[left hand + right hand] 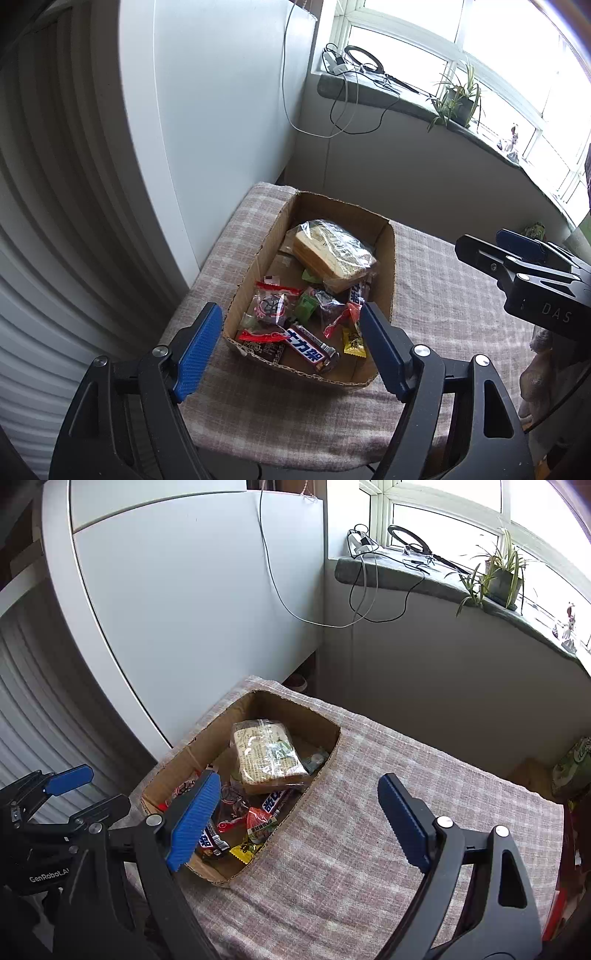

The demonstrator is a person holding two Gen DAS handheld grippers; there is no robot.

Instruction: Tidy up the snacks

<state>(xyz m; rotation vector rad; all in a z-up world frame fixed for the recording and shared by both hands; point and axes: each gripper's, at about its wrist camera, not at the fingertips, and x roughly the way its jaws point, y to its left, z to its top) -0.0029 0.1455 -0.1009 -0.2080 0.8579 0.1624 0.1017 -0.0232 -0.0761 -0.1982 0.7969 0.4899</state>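
Checked tablecloth [369,812], snack box [321,771] near edge

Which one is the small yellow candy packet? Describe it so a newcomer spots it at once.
Start at the open cardboard box on the checked tablecloth, beside the white cabinet. Look at the box's near end, below the big clear-wrapped bread loaf. The yellow candy packet lies just right of the long chocolate bar, the only plain yellow wrapper among red and green ones.
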